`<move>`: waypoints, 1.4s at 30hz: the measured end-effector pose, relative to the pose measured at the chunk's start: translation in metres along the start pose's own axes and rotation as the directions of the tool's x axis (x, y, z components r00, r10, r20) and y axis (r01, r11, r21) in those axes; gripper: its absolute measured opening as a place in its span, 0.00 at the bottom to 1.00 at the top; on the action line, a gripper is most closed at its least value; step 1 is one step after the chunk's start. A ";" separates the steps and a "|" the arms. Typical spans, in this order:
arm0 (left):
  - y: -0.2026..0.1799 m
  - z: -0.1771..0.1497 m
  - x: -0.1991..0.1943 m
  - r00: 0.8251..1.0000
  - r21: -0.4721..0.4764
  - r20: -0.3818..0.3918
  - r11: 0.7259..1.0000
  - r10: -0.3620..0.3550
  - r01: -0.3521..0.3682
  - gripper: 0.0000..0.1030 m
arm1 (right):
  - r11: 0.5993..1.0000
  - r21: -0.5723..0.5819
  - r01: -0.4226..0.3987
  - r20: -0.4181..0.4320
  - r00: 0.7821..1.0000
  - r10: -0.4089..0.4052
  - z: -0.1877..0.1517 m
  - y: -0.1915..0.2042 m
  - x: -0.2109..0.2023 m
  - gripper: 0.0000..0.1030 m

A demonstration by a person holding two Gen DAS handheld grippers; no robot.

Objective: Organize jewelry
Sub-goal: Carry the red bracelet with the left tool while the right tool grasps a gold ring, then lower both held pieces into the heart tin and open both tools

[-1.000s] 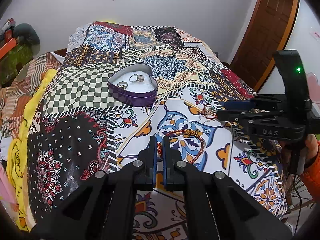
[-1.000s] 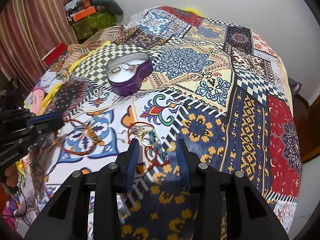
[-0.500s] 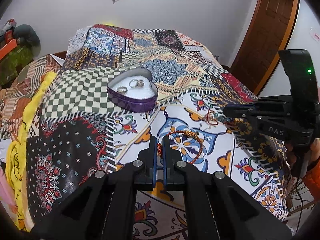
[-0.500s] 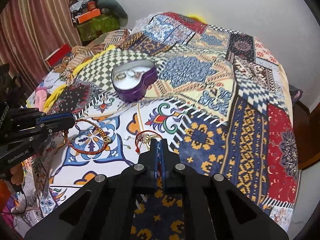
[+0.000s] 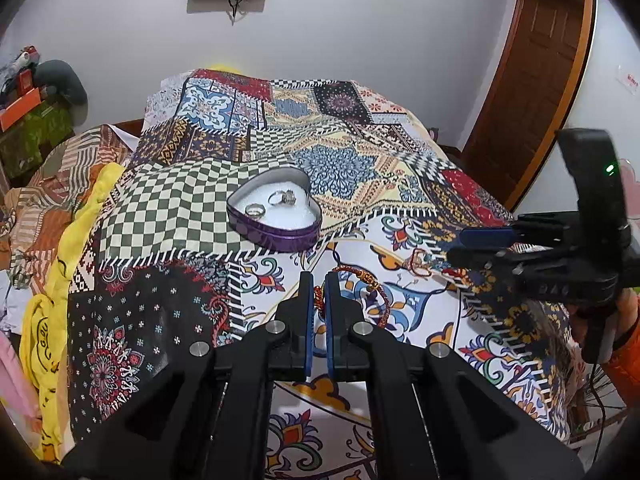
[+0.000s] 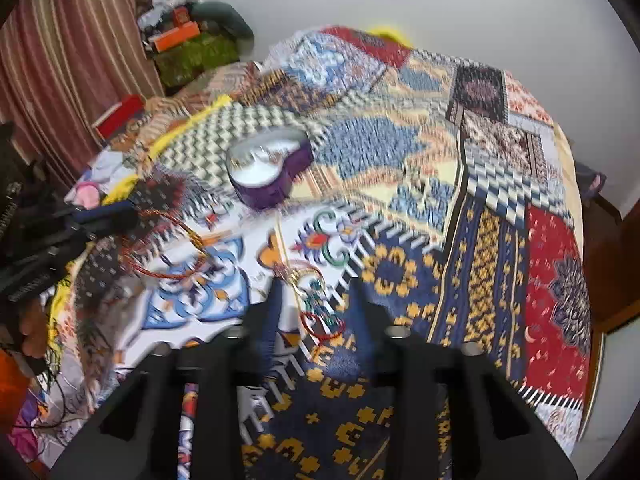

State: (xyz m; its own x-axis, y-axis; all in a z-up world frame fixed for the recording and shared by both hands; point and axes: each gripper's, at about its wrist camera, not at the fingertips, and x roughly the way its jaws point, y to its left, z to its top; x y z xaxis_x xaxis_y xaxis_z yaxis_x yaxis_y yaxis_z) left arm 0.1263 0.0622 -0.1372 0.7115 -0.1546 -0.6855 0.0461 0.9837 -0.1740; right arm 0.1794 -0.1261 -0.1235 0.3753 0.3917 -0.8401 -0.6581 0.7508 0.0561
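A purple heart-shaped tin (image 5: 276, 216) with a white lining holds two rings (image 5: 282, 198) on the patterned bedspread; the blurred right wrist view shows it too (image 6: 268, 168). My left gripper (image 5: 319, 292) is shut on a red-orange beaded bracelet (image 5: 372, 280), which hangs just above the cloth. My right gripper (image 6: 316, 300) is open over a small tangle of red cord and gold jewelry (image 6: 316, 312) lying between its fingers. The right gripper shows at the right edge of the left wrist view (image 5: 480, 244).
The bedspread (image 5: 360, 152) covers the whole bed. Yellow cloth (image 5: 60, 280) and folded clothes lie along the left side. A wooden door (image 5: 532, 80) stands at the right and boxes (image 6: 180, 36) at the far left corner.
My right gripper was shut half a second ago and is now open over the red cord tangle. My left gripper keeps its hold on the bracelet and has risen slightly.
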 end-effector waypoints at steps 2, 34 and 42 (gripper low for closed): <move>0.000 -0.002 0.003 1.000 0.000 -0.011 1.000 0.002 -0.002 0.03 | 1.000 0.002 -0.002 -0.032 1.000 0.002 -0.004 -0.001 0.010 0.32; 0.013 0.040 -0.009 0.995 -0.003 0.094 0.999 0.043 -0.043 0.03 | 0.999 -0.051 -0.015 0.205 0.978 0.025 0.058 0.024 -0.055 0.06; 0.027 0.059 0.002 0.991 -0.017 0.118 0.998 0.062 -0.061 0.03 | 0.996 -0.081 -0.038 0.230 0.972 0.056 0.089 0.037 -0.037 0.06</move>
State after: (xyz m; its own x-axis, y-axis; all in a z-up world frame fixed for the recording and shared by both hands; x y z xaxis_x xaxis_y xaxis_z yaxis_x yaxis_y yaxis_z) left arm 0.1704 0.0941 -0.1011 0.7907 -0.0812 -0.6068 -0.0089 0.9896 -0.1439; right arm 0.1988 -0.0652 -0.0420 0.4776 0.5449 -0.6892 -0.7229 0.6895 0.0442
